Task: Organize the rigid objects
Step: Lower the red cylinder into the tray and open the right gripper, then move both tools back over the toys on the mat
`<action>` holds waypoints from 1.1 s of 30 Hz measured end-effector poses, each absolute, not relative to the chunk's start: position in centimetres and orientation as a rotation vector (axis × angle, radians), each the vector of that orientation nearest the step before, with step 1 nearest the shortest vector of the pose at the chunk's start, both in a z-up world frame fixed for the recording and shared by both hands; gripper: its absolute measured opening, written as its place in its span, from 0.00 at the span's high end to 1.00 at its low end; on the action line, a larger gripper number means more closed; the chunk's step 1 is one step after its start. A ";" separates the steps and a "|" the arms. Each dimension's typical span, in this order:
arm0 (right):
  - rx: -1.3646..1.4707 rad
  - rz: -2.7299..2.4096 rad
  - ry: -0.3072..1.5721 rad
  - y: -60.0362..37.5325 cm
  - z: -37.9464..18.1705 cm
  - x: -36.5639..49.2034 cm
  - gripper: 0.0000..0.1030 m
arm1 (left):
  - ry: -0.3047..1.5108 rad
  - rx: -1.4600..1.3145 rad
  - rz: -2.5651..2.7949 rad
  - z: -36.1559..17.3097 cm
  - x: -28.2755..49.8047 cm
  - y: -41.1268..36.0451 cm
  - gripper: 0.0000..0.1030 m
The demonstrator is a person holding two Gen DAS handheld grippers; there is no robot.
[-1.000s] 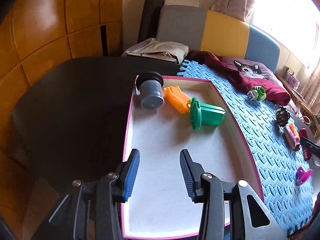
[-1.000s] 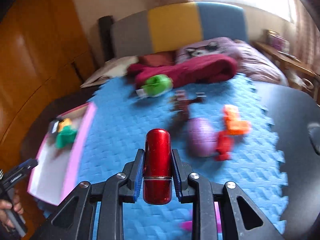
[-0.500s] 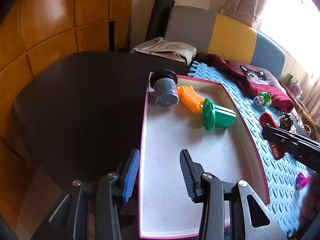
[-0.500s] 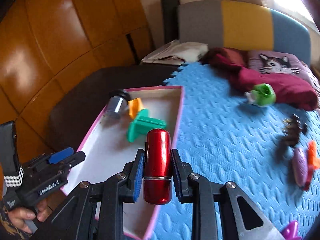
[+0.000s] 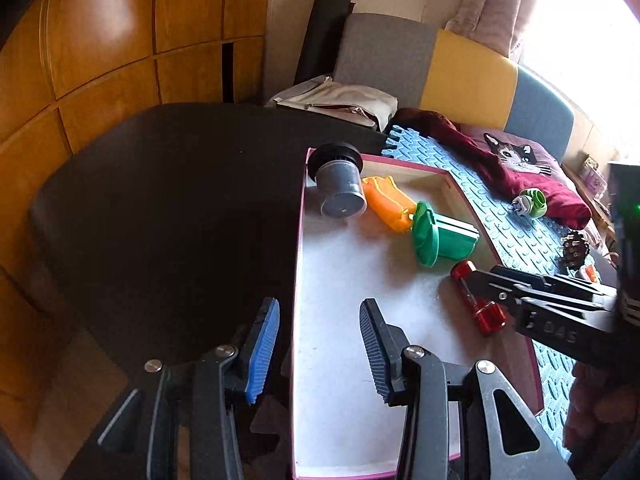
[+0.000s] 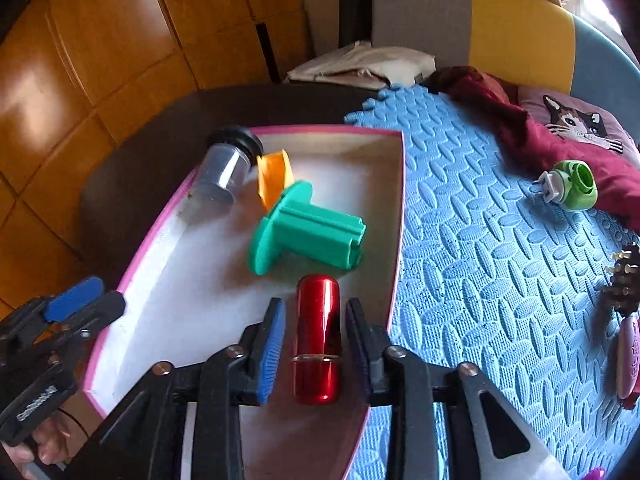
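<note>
Right wrist view shows the right gripper, jaws just spreading, apparently letting go of the red tube near the box's right edge, while the left gripper gapes empty at the left edge.

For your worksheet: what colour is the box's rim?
Pink, on the box; clearest in the right wrist view.
</note>
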State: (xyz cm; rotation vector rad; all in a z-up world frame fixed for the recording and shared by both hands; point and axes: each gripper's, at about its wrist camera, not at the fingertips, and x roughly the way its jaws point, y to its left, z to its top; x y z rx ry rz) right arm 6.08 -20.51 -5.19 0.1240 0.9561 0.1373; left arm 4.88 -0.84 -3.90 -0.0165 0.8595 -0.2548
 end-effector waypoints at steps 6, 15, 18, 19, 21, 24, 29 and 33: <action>0.142 0.114 0.879 -21.7 -3.2 4.6 0.63 | 0.847 -0.001 -0.261 -3.4 4.7 -1.3 0.56; 0.180 0.039 0.840 -24.9 -2.1 2.7 0.63 | 0.823 0.032 -0.282 -2.4 4.2 -2.5 0.56; 0.181 0.009 0.835 -26.2 -1.9 1.9 0.63 | 0.814 0.050 -0.295 -2.1 4.2 -3.1 0.55; 0.184 -0.001 0.833 -26.8 -1.8 1.6 0.63 | 0.811 0.054 -0.299 -2.0 4.1 -3.3 0.55; 0.185 -0.021 0.830 -27.9 -1.6 1.0 0.63 | 0.804 0.063 -0.307 -1.7 4.1 -3.8 0.53; 0.196 -0.060 0.819 -29.9 -1.3 0.1 0.63 | 0.795 0.073 -0.322 -1.3 4.0 -4.5 0.53; 0.216 -0.147 0.785 -33.8 -0.4 -1.5 0.63 | 0.778 0.105 -0.363 -0.7 3.8 -6.5 0.49; 0.238 -0.229 0.742 -37.4 0.4 -2.9 0.63 | 0.772 0.130 -0.399 -0.2 3.8 -8.1 0.48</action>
